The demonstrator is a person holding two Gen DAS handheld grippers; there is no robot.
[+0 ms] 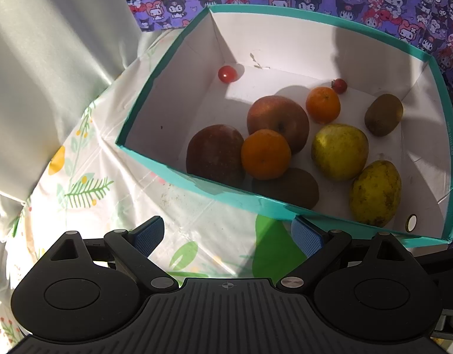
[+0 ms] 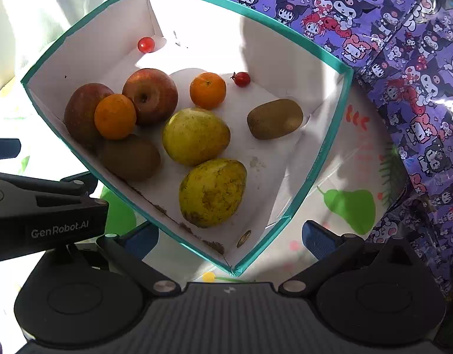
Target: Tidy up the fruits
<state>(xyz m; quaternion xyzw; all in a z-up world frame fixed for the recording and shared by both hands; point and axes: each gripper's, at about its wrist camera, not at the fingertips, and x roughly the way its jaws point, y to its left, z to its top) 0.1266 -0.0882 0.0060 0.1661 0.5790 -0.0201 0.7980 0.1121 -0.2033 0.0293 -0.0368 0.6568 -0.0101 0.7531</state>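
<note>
Teal-rimmed cardboard formed the box (image 2: 329, 147), and all the fruit lay loose on its white floor: two apples (image 2: 149, 96) and a tangerine (image 2: 115, 116) packed against the left wall, a kiwi (image 2: 129, 157) touching them, a second tangerine (image 2: 208, 90) and a second kiwi (image 2: 275, 118) apart toward the far right. Two yellow-green pears (image 2: 213, 191) sat nearest the right gripper (image 2: 230, 243); the nearer pear's long axis ran from the near wall toward the box's middle, its narrower end seemingly near. Two cherry tomatoes (image 2: 146, 44) rested by the far wall.

Nothing was fixed, so I judged that a nudge would likely send the round fruit rolling, and a squeeze across a pear's taper could slip. The light box might also slide on the glossy tablecloth (image 1: 87, 159).

Both grippers hovered outside the near wall, the left gripper (image 1: 227, 236) and the right alike spread wide and holding nothing.
</note>
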